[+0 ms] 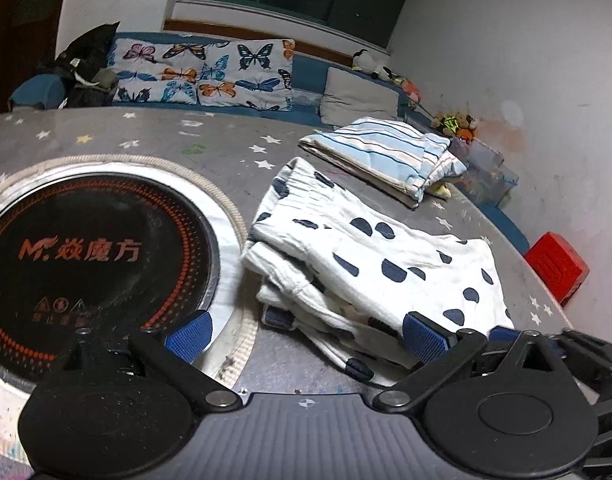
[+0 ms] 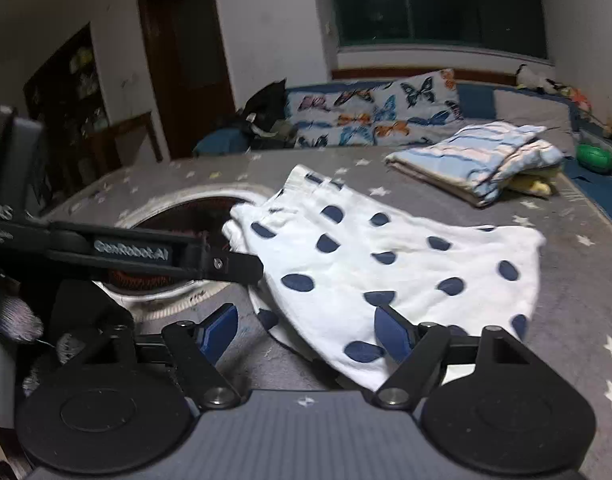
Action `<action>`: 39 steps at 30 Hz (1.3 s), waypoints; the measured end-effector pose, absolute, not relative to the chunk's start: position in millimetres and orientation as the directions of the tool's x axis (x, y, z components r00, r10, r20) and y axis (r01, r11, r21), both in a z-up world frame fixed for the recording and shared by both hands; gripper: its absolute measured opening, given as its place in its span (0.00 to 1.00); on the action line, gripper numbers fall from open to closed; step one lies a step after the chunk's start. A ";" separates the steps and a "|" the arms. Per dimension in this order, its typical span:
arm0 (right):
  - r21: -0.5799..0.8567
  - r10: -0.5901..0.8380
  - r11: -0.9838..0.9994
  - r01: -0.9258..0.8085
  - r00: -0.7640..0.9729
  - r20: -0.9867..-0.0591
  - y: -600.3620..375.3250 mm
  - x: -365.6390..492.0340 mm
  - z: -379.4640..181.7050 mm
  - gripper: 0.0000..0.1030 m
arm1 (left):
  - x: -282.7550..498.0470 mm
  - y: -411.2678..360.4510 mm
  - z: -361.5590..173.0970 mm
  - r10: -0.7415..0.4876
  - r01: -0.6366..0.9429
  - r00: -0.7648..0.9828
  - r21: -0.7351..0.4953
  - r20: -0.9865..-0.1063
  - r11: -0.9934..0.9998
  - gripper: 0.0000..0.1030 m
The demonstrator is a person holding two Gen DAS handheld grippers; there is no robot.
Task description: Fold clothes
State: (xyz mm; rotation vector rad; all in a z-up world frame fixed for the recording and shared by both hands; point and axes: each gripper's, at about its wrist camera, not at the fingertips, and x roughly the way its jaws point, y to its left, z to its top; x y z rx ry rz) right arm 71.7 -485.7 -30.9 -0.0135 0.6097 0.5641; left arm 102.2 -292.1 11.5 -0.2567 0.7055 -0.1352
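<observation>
Both of your tools stand with jaws apart and nothing between the pads: the left gripper (image 1: pixel 306 330) hangs over the table's near edge, between the round cooktop (image 1: pixel 94 264) and the garment, and the right gripper (image 2: pixel 306 330) hovers low over the garment's near corner without pressing on it. The spotted garment (image 1: pixel 369 256) lies on the grey star-print table (image 1: pixel 154 136), just right of the cooktop, its upper left corner lapping over the cooktop's rim in the right wrist view. It is white cloth with dark blue blots, already doubled over: several layers stack at the left edge, and the top face is fairly flat with mild wrinkles. By my reading the fold is laid and you are at the release-and-tidy stage. To finish well, keep both sets of jaws wide while you draw clear, so no pad snags the loose hem under the right tool. If you fold once more, pinch all layers at the stacked left edge together, not only the top sheet. A striped folded piece (image 1: pixel 385 152) sits well apart, farther back on the table; stack there afterwards.
</observation>
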 end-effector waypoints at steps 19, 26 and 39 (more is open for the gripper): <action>0.121 0.515 0.828 -0.547 0.658 -0.550 -480.1 54.2 -37.5 0.87 | 104.1 -297.7 7.3 -0.180 0.048 0.742 -0.216 -0.646 0.975 1.00; 0.128 0.534 0.815 -0.566 0.646 -0.546 -472.8 74.6 -39.5 0.88 | 103.5 -295.4 12.9 -0.161 0.040 0.756 -0.201 -0.635 0.979 1.00; 0.216 0.523 0.845 -0.489 0.669 -0.528 -504.8 58.2 -43.3 0.88 | 115.1 -298.1 12.0 -0.140 0.037 0.757 -0.172 -0.638 0.984 1.00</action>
